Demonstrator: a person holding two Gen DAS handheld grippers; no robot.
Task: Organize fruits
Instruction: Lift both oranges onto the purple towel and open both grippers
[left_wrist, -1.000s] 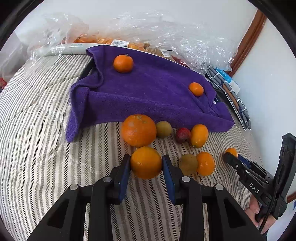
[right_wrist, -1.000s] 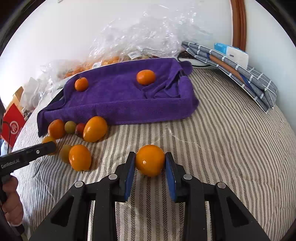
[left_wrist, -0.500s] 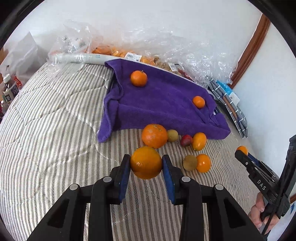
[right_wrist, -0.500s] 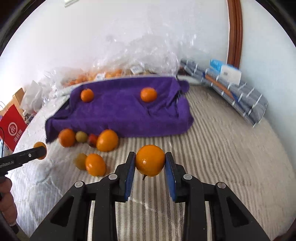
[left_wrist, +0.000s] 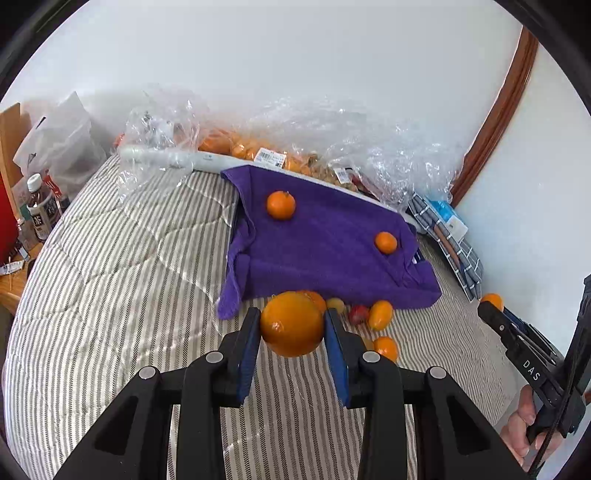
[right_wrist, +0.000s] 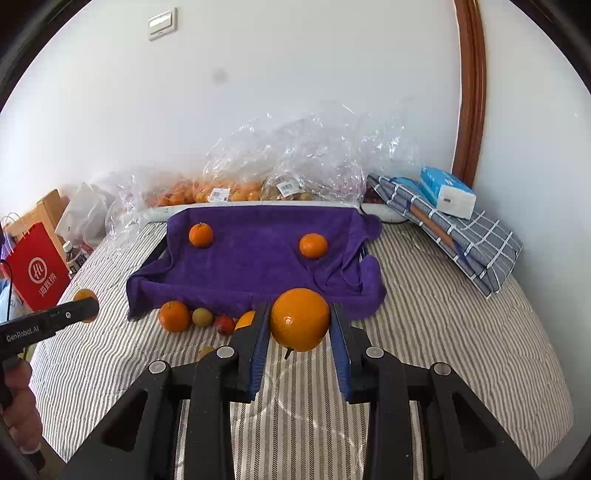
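Now, left wrist view: the left tongs (left_wrist: 291, 325) are clamping an orange (left_wrist: 291, 324), lifted clear of the bed (left_wrist: 110, 295) since a second ago; beyond them lies the purple towel (left_wrist: 332, 251). Right wrist view: the right tongs (right_wrist: 300, 320) are likewise gripping a raised orange (right_wrist: 300, 319), roundish, stem pointing down.

Both grippers: black angular plastic frames, blue pads (left_wrist: 246, 350) inside fingers, silver screws (right_wrist: 226, 352) on top. White lettering on finger sides: "DAS" right gripper (left_wrist: 495, 321), "GenRobot.AI" left gripper (right_wrist: 79, 310).
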